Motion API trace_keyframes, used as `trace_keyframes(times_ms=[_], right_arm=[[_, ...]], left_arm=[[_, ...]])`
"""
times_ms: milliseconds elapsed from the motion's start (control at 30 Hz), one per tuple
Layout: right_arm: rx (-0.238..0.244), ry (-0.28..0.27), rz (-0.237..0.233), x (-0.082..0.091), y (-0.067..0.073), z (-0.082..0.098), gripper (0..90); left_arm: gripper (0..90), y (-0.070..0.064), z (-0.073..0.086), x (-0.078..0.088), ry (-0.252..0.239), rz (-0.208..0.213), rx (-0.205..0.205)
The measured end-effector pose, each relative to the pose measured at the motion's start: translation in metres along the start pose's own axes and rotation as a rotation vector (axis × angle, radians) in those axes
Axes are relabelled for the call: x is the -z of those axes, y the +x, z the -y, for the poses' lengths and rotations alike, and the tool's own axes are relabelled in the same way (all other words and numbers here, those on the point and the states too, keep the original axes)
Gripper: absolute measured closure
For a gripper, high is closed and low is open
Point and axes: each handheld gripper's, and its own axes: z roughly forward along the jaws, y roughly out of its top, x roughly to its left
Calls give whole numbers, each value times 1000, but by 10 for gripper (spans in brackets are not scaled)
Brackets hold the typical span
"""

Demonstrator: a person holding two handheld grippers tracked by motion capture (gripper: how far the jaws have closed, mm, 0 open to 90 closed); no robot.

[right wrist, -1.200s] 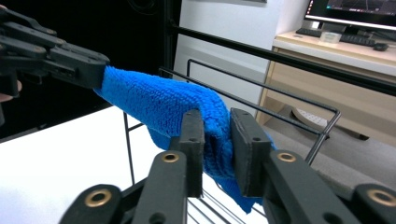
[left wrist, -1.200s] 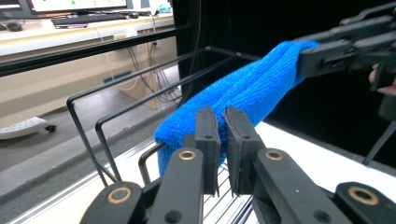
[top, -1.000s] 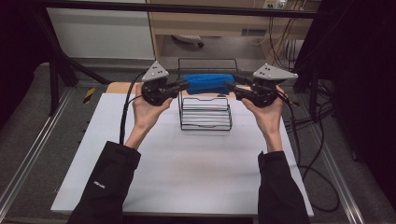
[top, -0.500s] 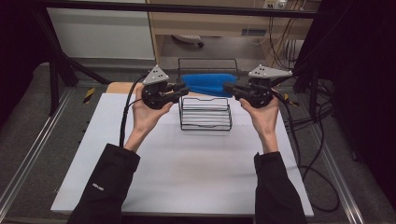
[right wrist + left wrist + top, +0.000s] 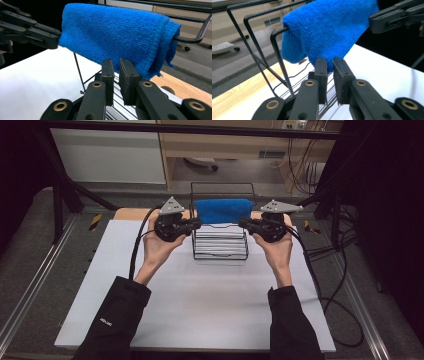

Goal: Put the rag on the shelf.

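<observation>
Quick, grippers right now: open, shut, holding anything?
Left gripper: open a narrow gap, holding nothing, just below the blue towel.
Right gripper: open a narrow gap, empty, by the towel's edge.

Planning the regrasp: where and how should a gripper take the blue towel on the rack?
Grip the blue towel by its lower hanging edge, from the person's side, jaws across the doubled layers. It drapes over a bar of the wire rack, so that edge hangs free.

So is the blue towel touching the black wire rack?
Touching. In the right gripper view the blue towel is folded over a bar of the wire rack, hanging on it.
</observation>
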Motion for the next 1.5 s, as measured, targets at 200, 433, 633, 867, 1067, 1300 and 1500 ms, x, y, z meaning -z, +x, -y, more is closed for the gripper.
trace_keyframes(times_ms=[200, 433, 633, 867, 1067, 1300, 1500], right_arm=[[3, -27, -12, 4, 3, 0, 758], [-2, -62, -22, 23, 6, -2, 633], [-2, -62, 5, 41, 9, 1, 476], [-12, -39, 22, 53, 10, 10, 296], [-32, -19, 16, 59, 11, 22, 174], [-49, 11, 10, 63, 9, 49, 110], [-65, 46, 2, 62, 7, 75, 68]], left_arm=[[768, 1, 5, -5, 12, -21, 13], [589, 1, 11, 10, 26, -17, 26], [439, 3, 25, 27, 56, -31, 51], [297, 7, 48, 46, 82, -49, 64], [185, 11, 72, 62, 112, -70, 72], [100, 15, 104, 79, 147, -108, 81], [96, 16, 135, 90, 136, -109, 97]])
